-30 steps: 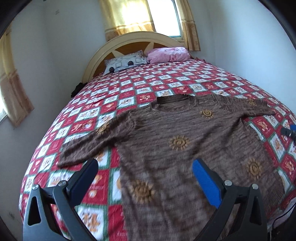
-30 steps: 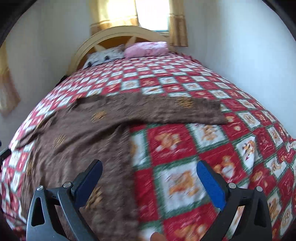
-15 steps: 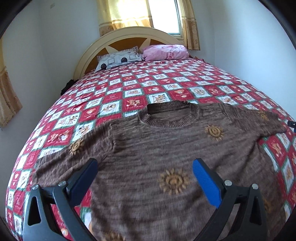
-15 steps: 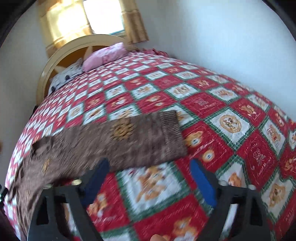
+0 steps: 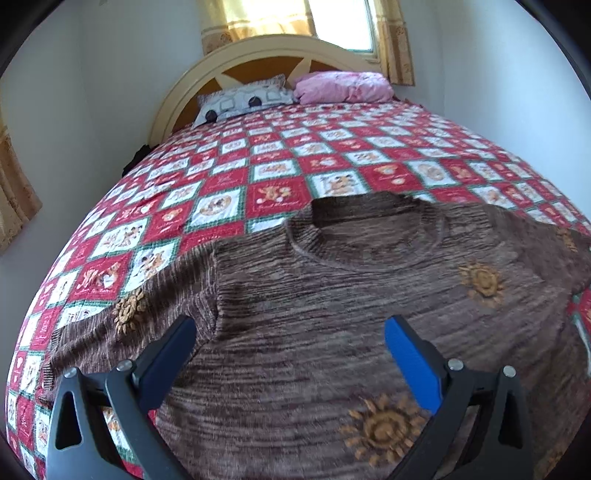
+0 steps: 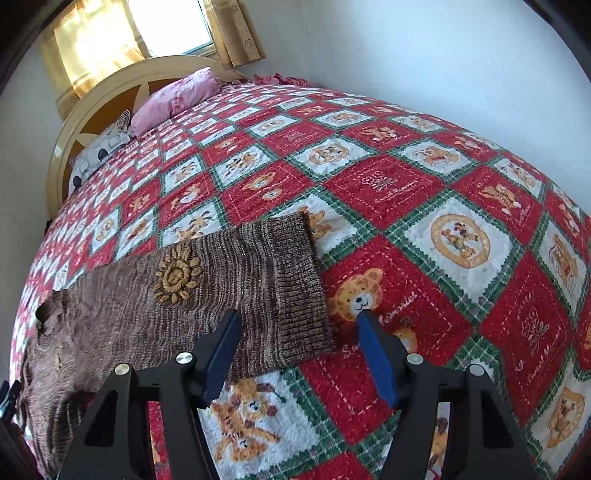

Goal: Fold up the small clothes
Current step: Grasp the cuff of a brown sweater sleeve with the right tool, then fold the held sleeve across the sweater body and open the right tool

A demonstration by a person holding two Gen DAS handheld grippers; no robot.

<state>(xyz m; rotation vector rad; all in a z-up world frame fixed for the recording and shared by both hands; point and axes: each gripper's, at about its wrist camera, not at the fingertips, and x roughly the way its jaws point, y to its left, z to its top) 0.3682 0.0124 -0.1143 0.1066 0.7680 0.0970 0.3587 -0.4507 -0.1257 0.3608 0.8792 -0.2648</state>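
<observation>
Brown knit sweater (image 5: 332, 314) lies spread flat, front up, on the bed (image 5: 277, 173), which has a red, white and green checked bedspread with bear pictures. Neck hole sits toward 12 o'clock in the left wrist view, pointing at the headboard (image 5: 258, 51). Orange sun patches dot the knit; one large one is at 6 o'clock between the left fingers.

Left gripper (image 5: 290, 334) hangs over the sweater's chest, tilted down. Jaws wide, nothing between the pads, no contact with the cloth that can be seen. Its left finger is over the shoulder seam where the sleeve at 9 o'clock starts.

Right gripper (image 6: 299, 325) is over the end of the other sleeve (image 6: 207, 295). The ribbed cuff (image 6: 299, 291) lies flat on the bedspread at the centre of that view, with the rest of the sleeve running off to 8 o'clock. Jaws have just been closing and now stand at a middling gap. The cuff's lower edge lies between them: left finger over the sleeve just short of the cuff, right finger over a red square just beyond it. Pads are not pressing the cloth.

Grey patterned pillow (image 5: 243, 101) and pink pillow (image 5: 343, 86) sit at the headboard at 12 o'clock. Yellow curtains (image 5: 258, 18) and a bright window behind.
</observation>
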